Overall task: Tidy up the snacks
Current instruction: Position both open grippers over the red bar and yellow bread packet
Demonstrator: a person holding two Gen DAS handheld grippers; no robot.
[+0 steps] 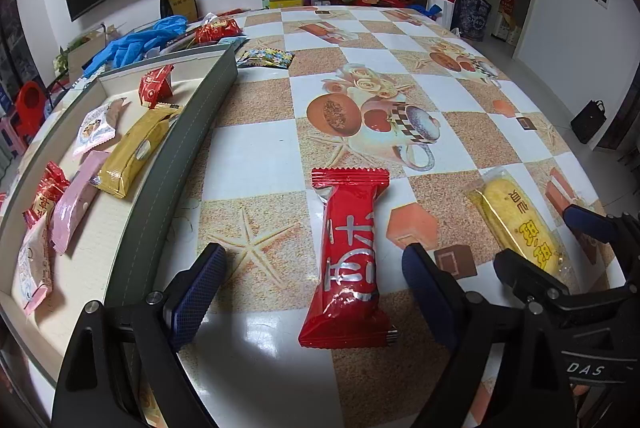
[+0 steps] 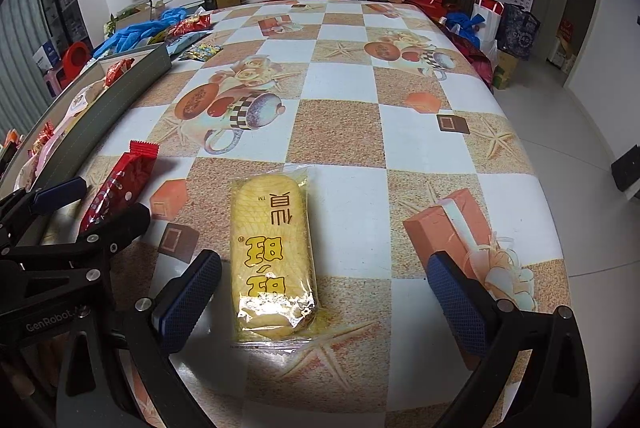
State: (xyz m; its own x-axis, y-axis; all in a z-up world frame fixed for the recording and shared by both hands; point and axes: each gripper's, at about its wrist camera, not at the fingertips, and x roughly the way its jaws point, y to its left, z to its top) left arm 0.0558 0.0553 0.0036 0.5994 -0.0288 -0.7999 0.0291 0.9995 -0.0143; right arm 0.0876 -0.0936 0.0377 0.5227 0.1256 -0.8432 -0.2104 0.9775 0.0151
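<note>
Red foil catches the light on the long snack bar (image 1: 347,260) lying flat on the checkered tabletop (image 1: 256,148), right between the blue-padded fingers of your left tongs (image 1: 314,282). Those tongs stand wide, their pads clear of the wrapper on both sides, so nothing is gripped. Your right tongs (image 2: 324,286) are spread wide too, straddling the yellow cake packet (image 2: 272,256) that lies lengthwise on the tabletop; its left pad sits just beside the wrapper's edge, while the right pad is well apart from it. The two snacks lie near each other, the red bar to the left of the yellow packet, both with their long sides running away from you. Along the left side of the tabletop sits the grey-walled tray (image 1: 200,116), and in it you already have several wrapped snacks: a gold bar (image 1: 134,152), a pink packet (image 1: 76,200), small red packets (image 1: 154,86) and pale printed ones. Beyond the tray's far end lie blue gloves (image 1: 136,42) and a small patterned packet (image 1: 266,58) on the tabletop.
</note>
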